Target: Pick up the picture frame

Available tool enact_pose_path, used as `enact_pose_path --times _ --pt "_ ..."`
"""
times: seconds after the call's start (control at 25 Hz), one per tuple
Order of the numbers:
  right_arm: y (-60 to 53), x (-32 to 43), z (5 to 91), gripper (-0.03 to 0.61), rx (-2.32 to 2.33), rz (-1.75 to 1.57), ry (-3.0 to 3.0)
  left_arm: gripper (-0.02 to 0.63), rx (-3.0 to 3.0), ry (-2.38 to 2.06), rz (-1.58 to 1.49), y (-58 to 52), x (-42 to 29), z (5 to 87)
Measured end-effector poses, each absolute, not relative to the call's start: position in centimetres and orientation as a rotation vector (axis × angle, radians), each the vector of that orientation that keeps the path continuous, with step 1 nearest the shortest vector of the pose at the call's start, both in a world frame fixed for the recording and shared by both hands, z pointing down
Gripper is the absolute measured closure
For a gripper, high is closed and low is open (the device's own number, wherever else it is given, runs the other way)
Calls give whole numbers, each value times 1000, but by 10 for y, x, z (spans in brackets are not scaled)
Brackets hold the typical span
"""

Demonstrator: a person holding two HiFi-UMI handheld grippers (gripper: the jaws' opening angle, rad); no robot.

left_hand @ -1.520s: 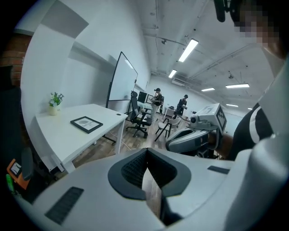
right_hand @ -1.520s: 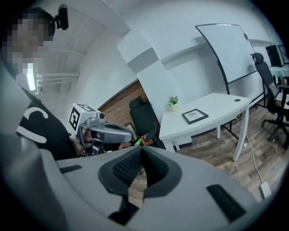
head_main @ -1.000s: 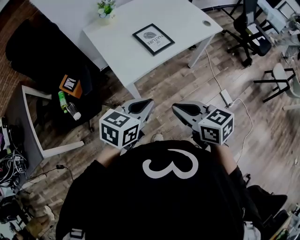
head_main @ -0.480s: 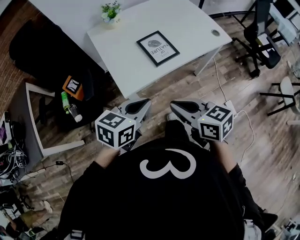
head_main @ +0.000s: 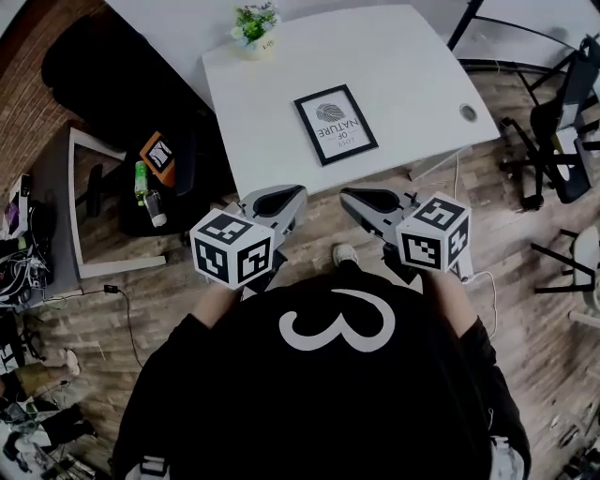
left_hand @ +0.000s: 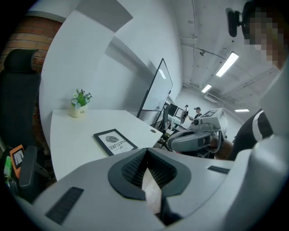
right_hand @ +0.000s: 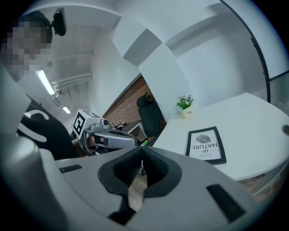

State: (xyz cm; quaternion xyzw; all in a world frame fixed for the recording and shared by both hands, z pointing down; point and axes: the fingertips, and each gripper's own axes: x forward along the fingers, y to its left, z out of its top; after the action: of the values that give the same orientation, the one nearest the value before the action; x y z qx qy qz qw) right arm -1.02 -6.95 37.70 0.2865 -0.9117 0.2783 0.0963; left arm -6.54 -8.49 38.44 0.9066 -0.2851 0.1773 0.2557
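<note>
Closer to the table (head_main: 412, 66) than a second ago, the left gripper (head_main: 298, 193) and right gripper (head_main: 345, 194) are held side by side, jaws closed on nothing. The picture frame (head_main: 336, 124) is laid flat on the table, ahead of both fingertips, untouched.

Picture frame (head_main: 336, 124): smallest print illegible

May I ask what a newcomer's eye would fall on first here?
The black picture frame lying flat on the white table, with a potted plant at its far corner. Nearer the person, the left gripper and right gripper, both shut and empty, point toward the table.
</note>
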Motion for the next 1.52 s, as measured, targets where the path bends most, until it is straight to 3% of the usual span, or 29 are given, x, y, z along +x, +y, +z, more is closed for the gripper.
enact_pose_path --times 0.56,1.12,1.52 --pt "-126 41 362 554 686 631 -2739 597 2409 -967 342 -137 -21 377" --pt "-189 62 416 554 794 764 -2606 592 2277 -947 426 -189 -34 434" --pt "-228 76 450 552 868 802 -2526 495 2187 -878 472 -219 -32 478"
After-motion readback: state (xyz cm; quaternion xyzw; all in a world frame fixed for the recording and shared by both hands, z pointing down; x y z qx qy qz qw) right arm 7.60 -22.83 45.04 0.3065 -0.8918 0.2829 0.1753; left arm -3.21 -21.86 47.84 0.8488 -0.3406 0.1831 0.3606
